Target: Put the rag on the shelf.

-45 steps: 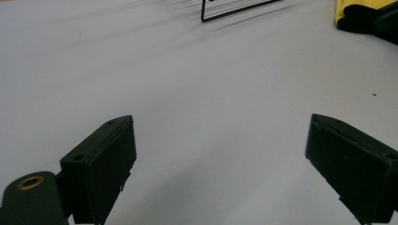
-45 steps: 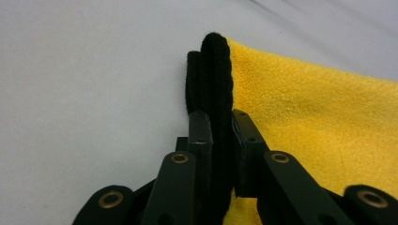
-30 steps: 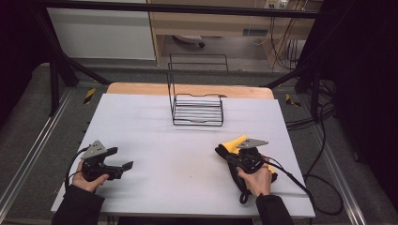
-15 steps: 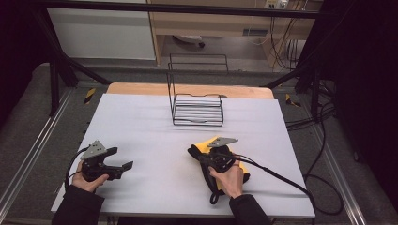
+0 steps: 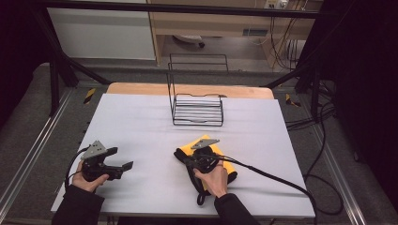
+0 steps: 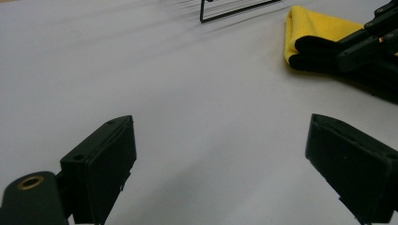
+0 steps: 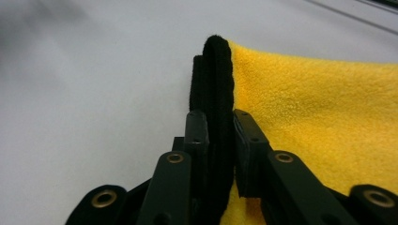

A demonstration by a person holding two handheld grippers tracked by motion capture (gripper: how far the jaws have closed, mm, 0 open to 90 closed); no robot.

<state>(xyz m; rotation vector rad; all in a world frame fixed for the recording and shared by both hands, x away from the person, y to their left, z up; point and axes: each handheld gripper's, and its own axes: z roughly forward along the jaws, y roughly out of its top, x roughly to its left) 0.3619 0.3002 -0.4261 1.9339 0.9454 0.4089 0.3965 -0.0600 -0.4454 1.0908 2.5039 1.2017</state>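
Note:
A yellow cloth (image 5: 217,151) with a black edge lies on the white table (image 5: 141,122), front and right of centre. My right gripper (image 5: 187,159) is shut on that black edge. In the right gripper view the jaws (image 7: 216,117) pinch the black edge upright, and the yellow cloth (image 7: 309,103) spreads out to the right. My left gripper (image 5: 119,158) rests at the front left, open and empty, pointing right. The left gripper view has its wide-open gripper (image 6: 220,159) over bare table, with the yellow cloth (image 6: 319,28) and the right gripper (image 6: 371,42) at the upper right.
A black wire rack (image 5: 197,110) stands at the back middle of the table, and its base (image 6: 234,10) edges into the left gripper view. The right gripper's cable (image 5: 272,176) trails off the table's right side. A wooden strip (image 5: 141,88) borders the far edge.
My right gripper has moved left across the table, pulling the cloth's black edge along with it. The left gripper has stayed still and open.

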